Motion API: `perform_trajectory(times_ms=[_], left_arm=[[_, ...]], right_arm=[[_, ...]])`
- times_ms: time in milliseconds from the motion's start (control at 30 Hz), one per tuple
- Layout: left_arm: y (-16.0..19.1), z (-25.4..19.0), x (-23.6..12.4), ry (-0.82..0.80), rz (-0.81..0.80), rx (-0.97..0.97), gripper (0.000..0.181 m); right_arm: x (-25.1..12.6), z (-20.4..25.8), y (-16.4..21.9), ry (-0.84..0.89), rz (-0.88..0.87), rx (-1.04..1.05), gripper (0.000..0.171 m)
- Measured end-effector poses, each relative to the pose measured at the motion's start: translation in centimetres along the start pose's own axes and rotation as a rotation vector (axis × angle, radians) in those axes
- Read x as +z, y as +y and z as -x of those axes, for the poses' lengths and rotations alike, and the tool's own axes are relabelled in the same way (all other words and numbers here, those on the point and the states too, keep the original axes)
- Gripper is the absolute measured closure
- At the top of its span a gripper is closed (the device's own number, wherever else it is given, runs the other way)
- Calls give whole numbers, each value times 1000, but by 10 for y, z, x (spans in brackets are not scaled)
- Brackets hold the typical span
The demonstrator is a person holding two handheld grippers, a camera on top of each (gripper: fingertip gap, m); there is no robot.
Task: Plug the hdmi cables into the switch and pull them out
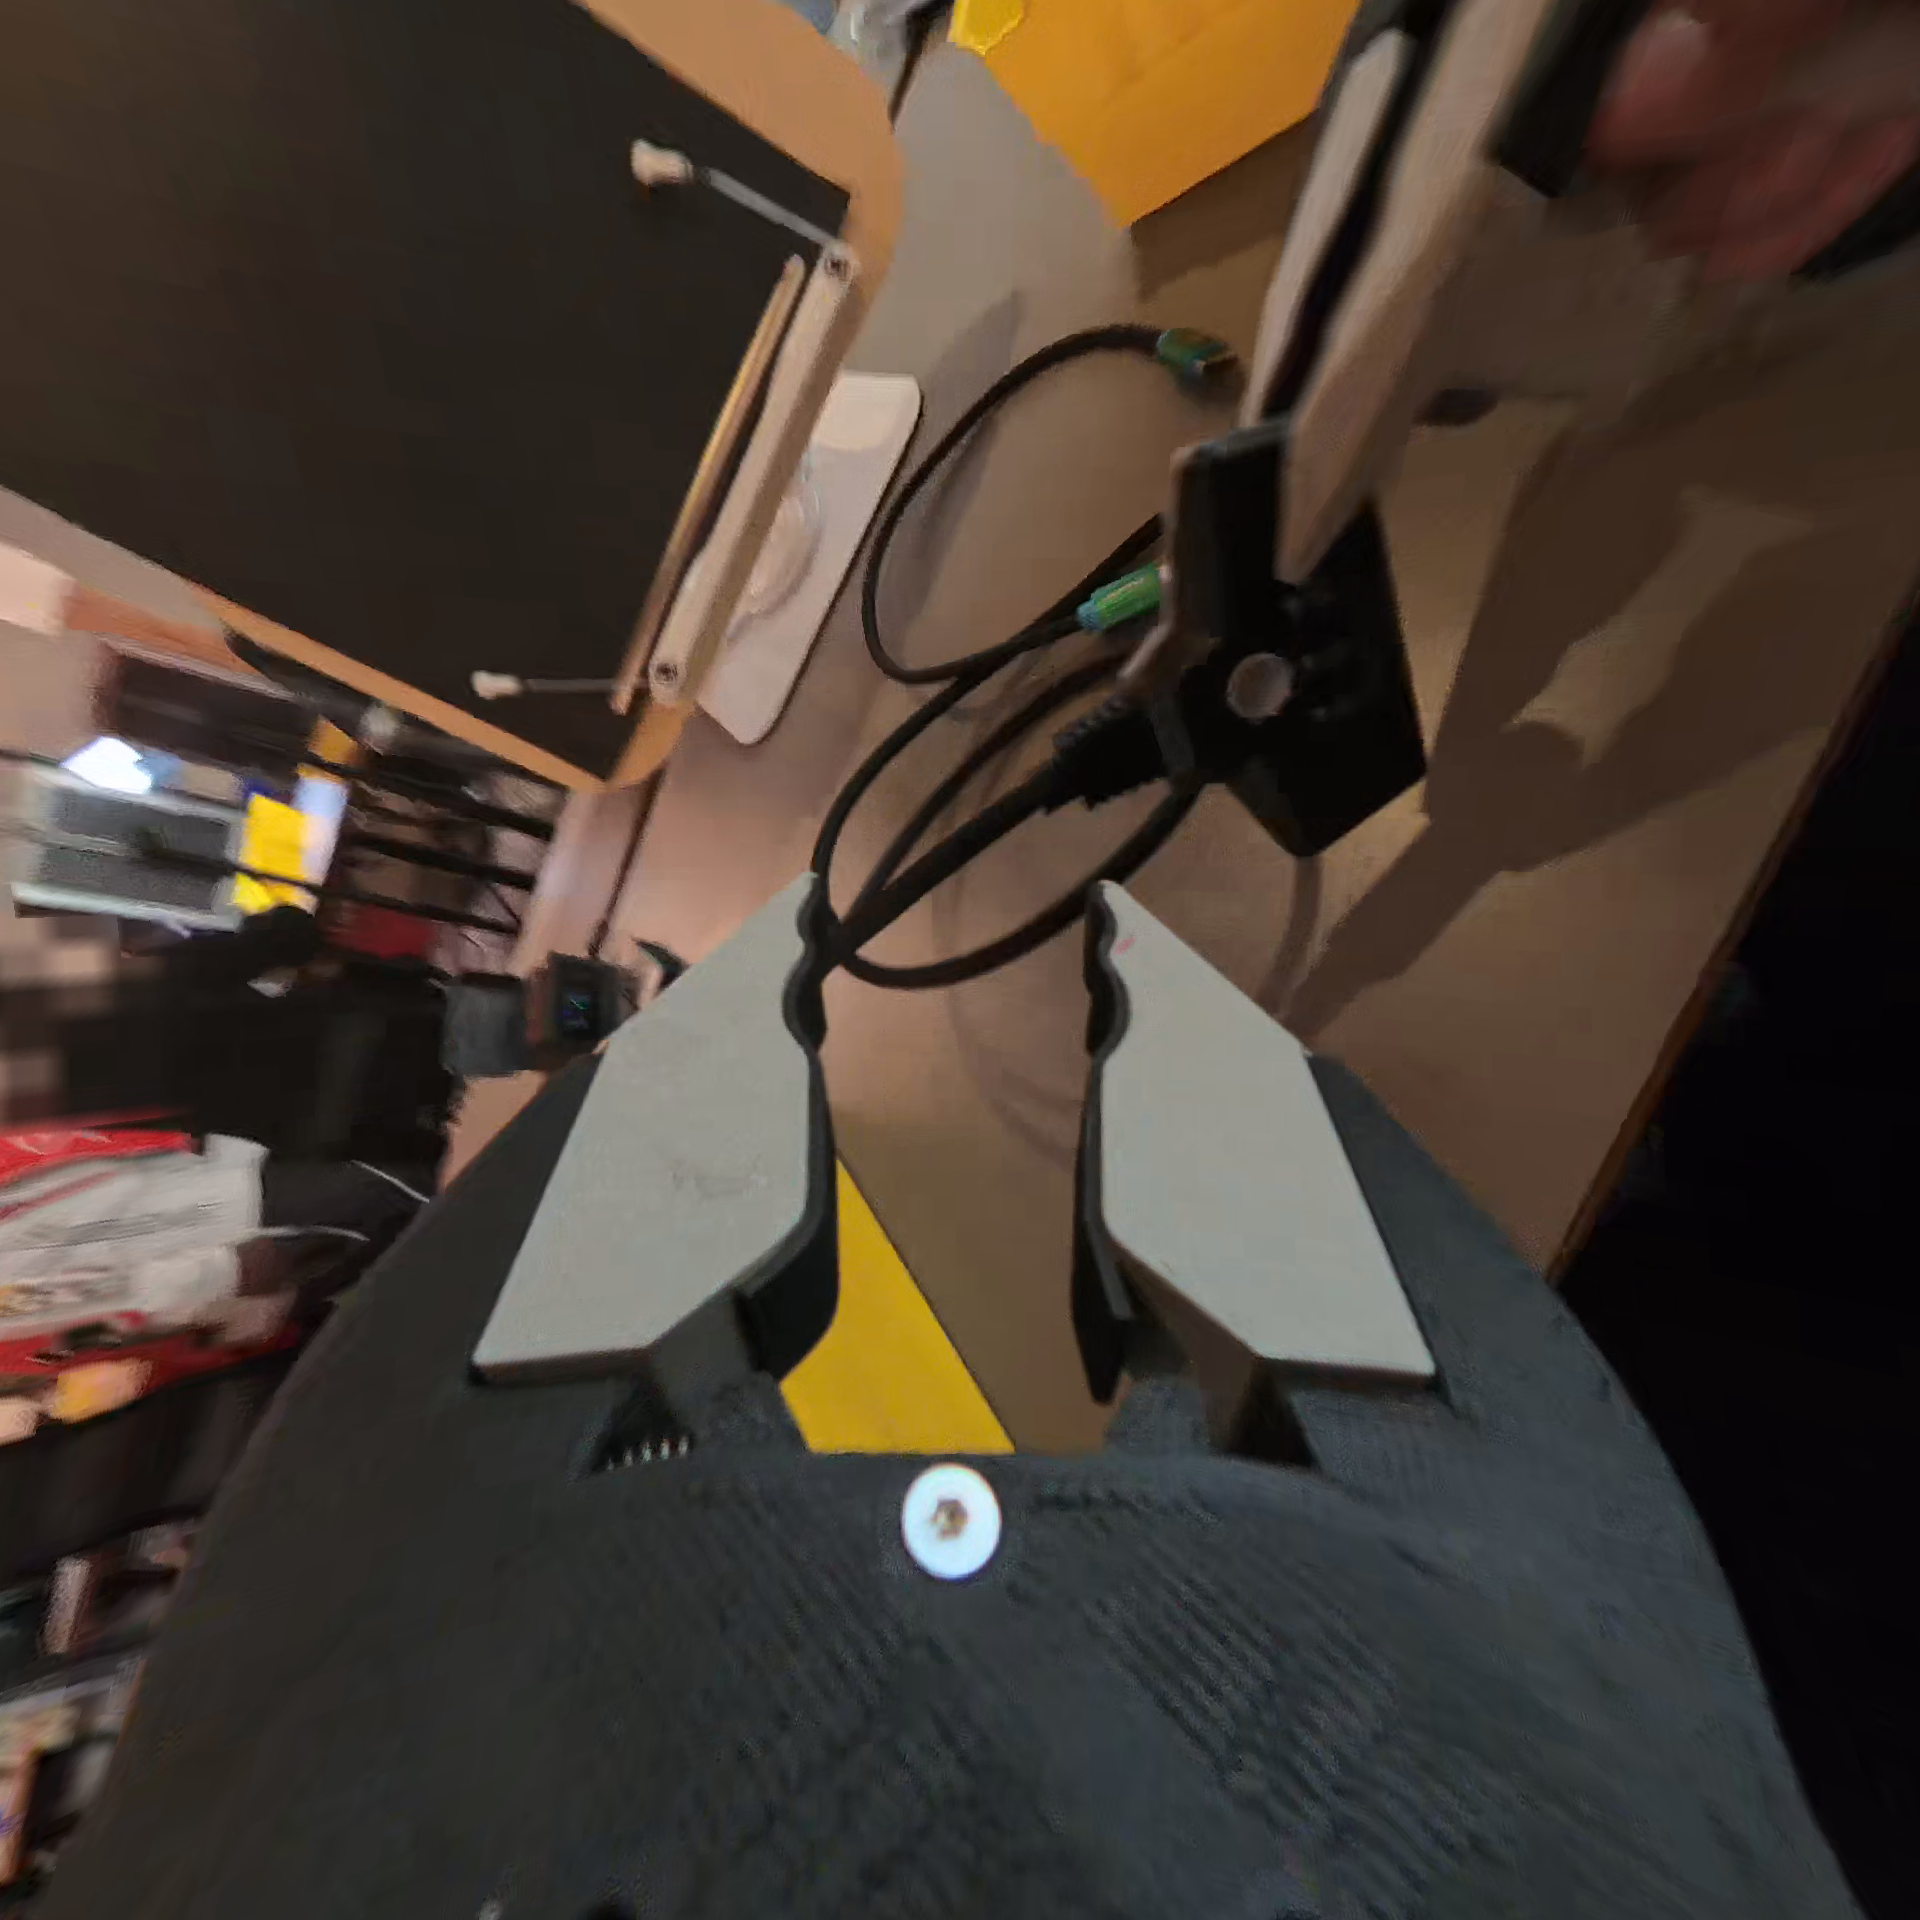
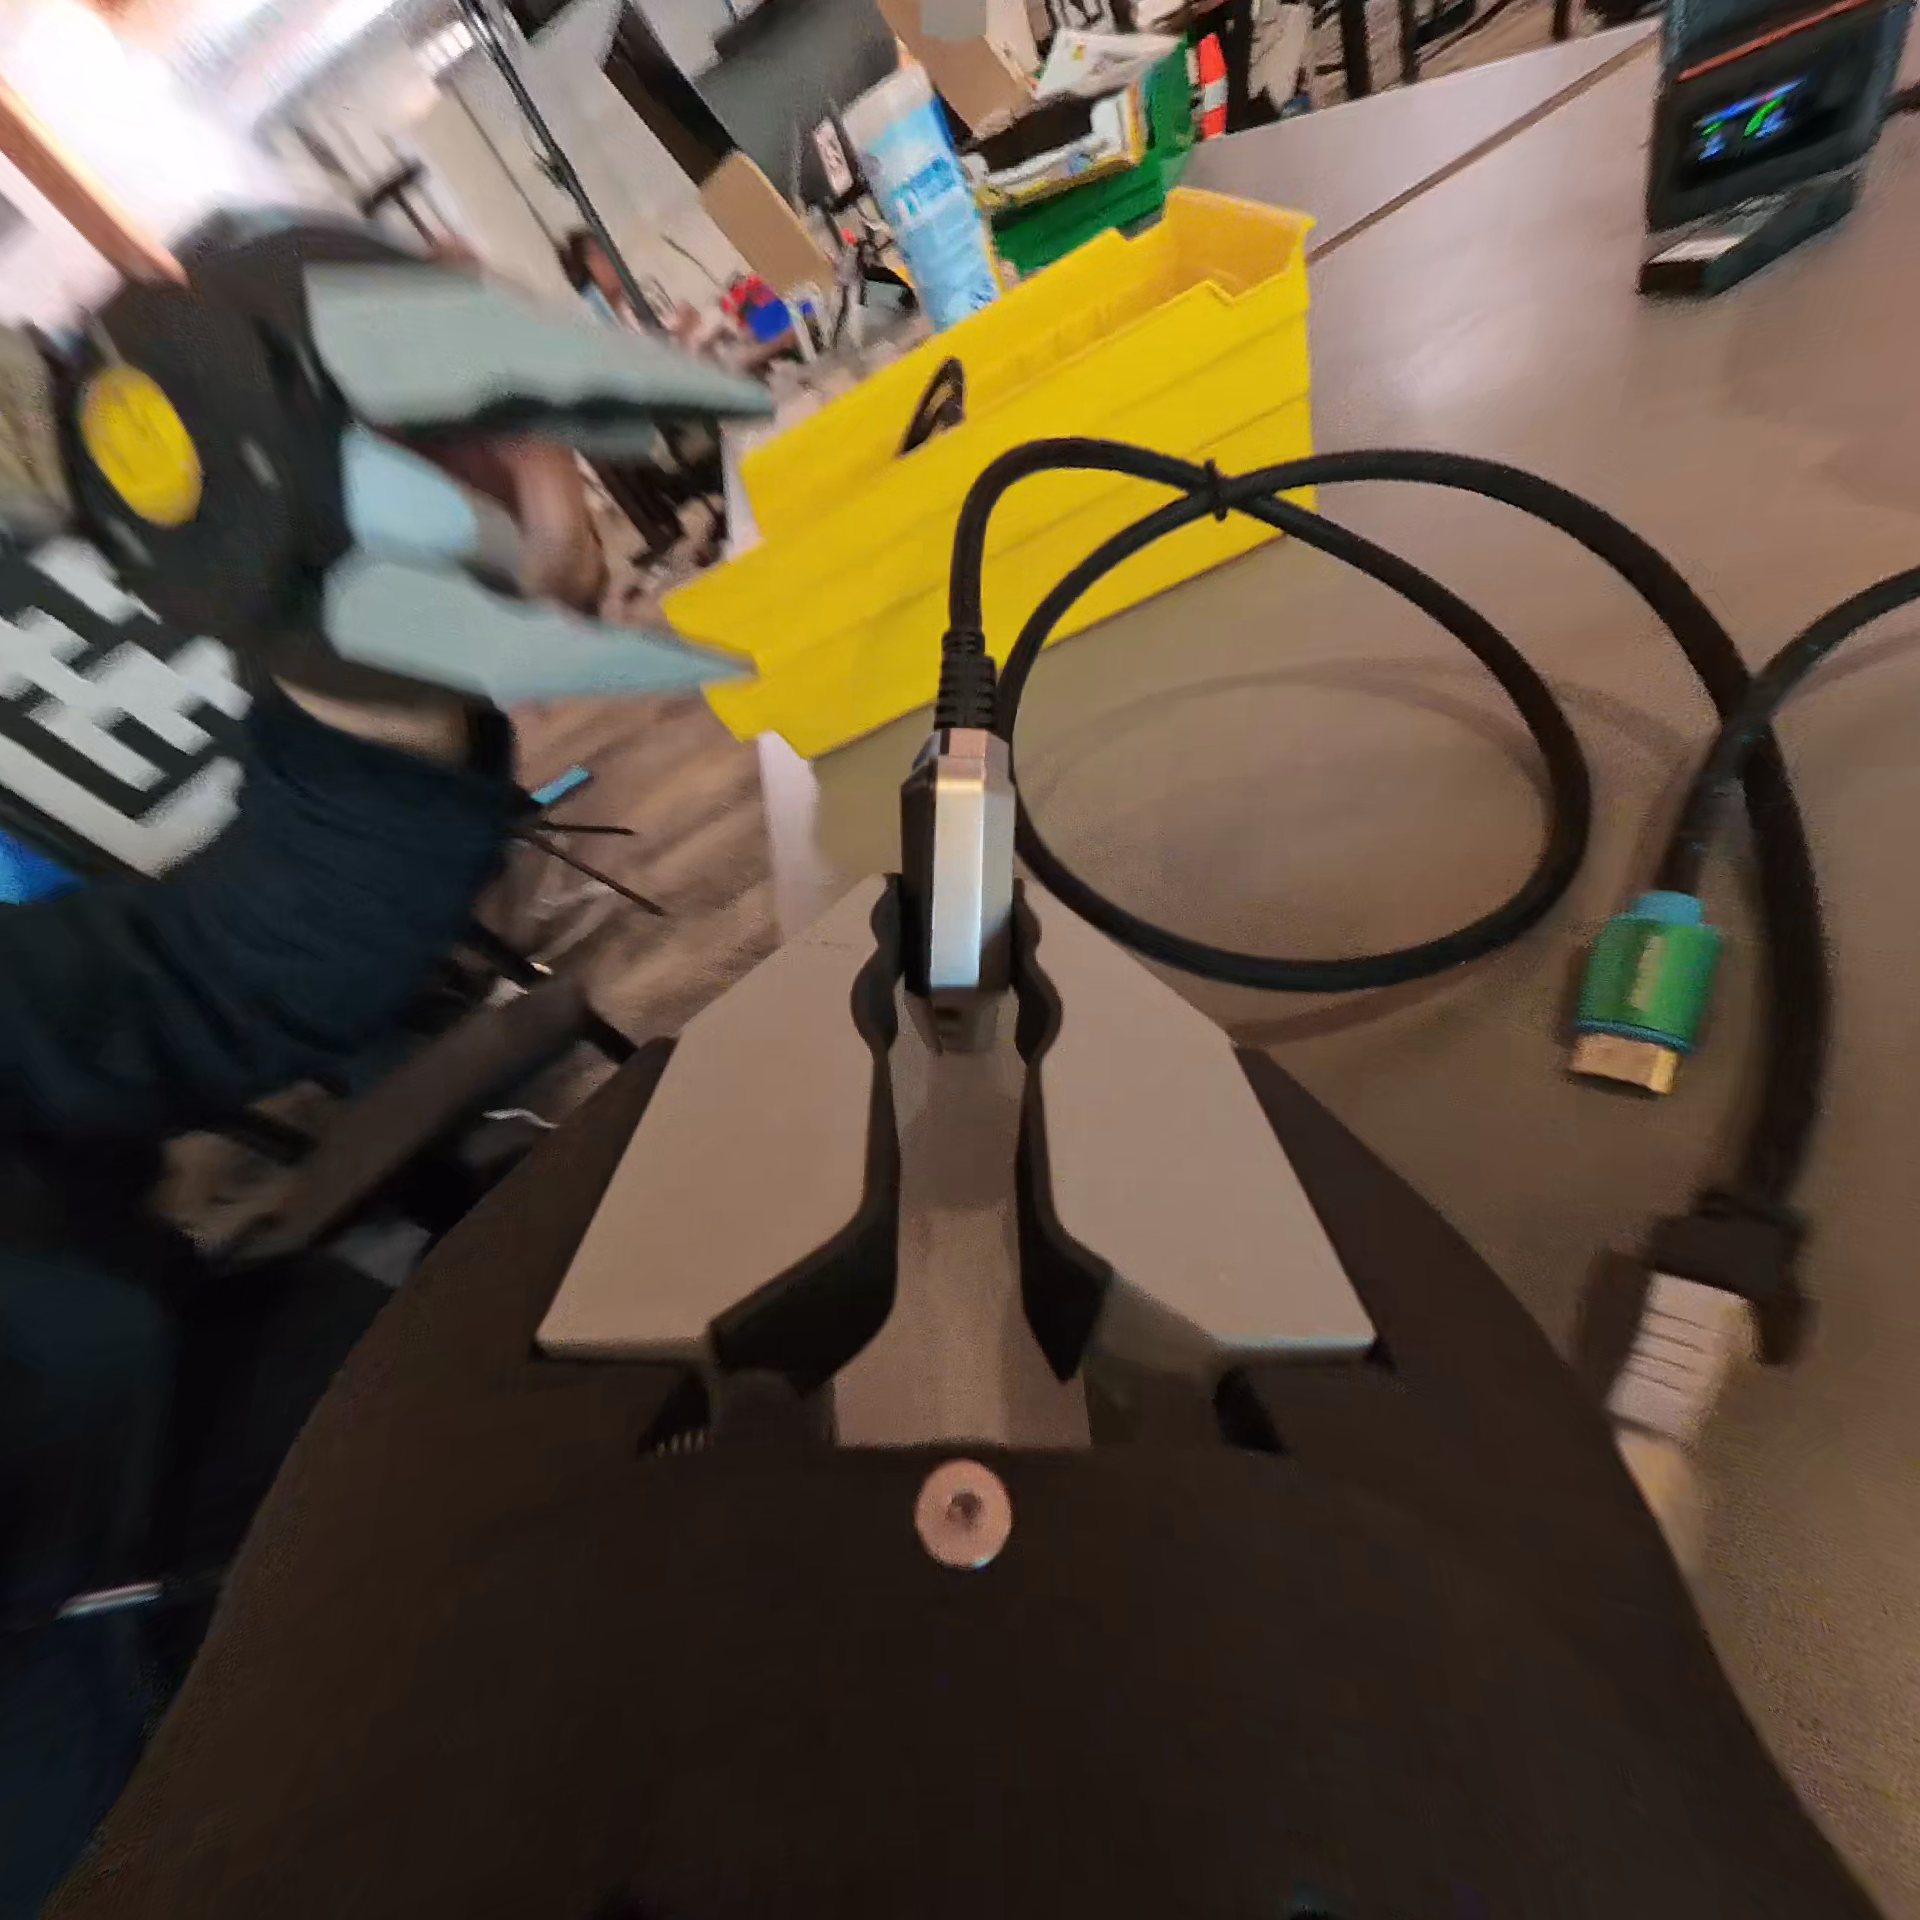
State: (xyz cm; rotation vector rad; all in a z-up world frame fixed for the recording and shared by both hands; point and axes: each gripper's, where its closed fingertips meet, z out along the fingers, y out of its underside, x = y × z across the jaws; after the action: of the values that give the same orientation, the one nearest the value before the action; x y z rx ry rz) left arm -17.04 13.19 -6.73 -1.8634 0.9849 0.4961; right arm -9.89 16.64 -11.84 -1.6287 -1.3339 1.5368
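My right gripper [image 2: 956, 935] is shut on the thin black and silver switch [image 2: 958, 873], held edge-on above the table. A black cable [image 2: 1455, 499] runs from the switch's far end and loops over the table. In the left wrist view the switch [image 1: 1309, 675] hangs from the right gripper [image 1: 1299, 509], with a black plug [image 1: 1101, 748] in its side and a green plug [image 1: 1122, 603] by its edge; I cannot tell if that one is seated. My left gripper [image 1: 956, 956] is open and empty, short of the switch. It shows blurred at upper left [image 2: 753, 535].
A loose green plug [image 2: 1642, 987] and a black plug with a white tag [image 2: 1714, 1278] lie on the beige table [image 2: 1507, 364] at right. A yellow bin [image 2: 1039, 468] stands behind the cable loop. A black device with a screen [image 2: 1756, 135] stands far right.
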Motion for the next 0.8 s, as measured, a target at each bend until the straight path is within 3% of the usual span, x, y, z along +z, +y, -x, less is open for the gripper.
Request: perform_trajectory(times_ms=[33, 267, 500, 667, 800], left_arm=[[-1, -10, -2, -20, -36, 49, 134], [23, -21, 2, -360, 6, 439, 135], [-19, -34, 0, -648, -172, 770, 142], [-18, -45, 18, -592, -191, 809, 153], [-9, -46, 30, -408, -241, 494, 161]], right_arm=[[0, 5, -5, -31, -12, 49, 155], [0, 32, -29, -340, -136, 468, 154], [8, 34, -24, -462, -159, 670, 155], [14, 32, -13, -442, -116, 661, 154], [16, 20, -4, -239, -45, 437, 136]])
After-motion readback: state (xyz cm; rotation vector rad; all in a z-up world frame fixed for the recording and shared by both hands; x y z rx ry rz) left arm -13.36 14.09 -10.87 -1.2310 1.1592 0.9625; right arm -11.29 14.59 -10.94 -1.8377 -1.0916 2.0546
